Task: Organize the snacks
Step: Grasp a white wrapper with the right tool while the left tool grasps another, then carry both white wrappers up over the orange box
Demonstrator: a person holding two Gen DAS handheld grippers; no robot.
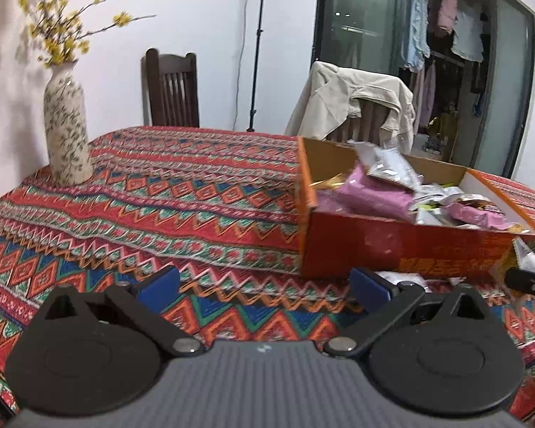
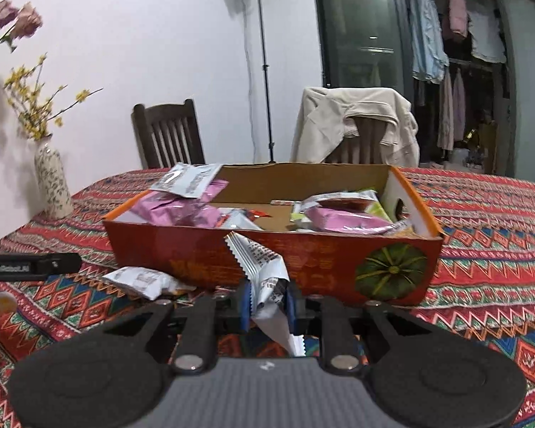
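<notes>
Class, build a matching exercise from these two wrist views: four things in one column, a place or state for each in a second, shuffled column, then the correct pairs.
Things
1. white snack packet
2. pink packets
3. vase
4. left gripper

Places or states
A. lying inside the orange box
B. open, nothing between its jaws
C. clamped in the right gripper
D. standing upright on the patterned tablecloth, holding yellow flowers

Pairs: 1-C, 2-A, 3-D, 4-B

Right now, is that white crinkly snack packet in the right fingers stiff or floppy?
Probably floppy: the white foil snack packet bends and creases where the right fingers pinch it. Likely light, since its free end stands up unsupported. The glossy film may be slippery.
</notes>
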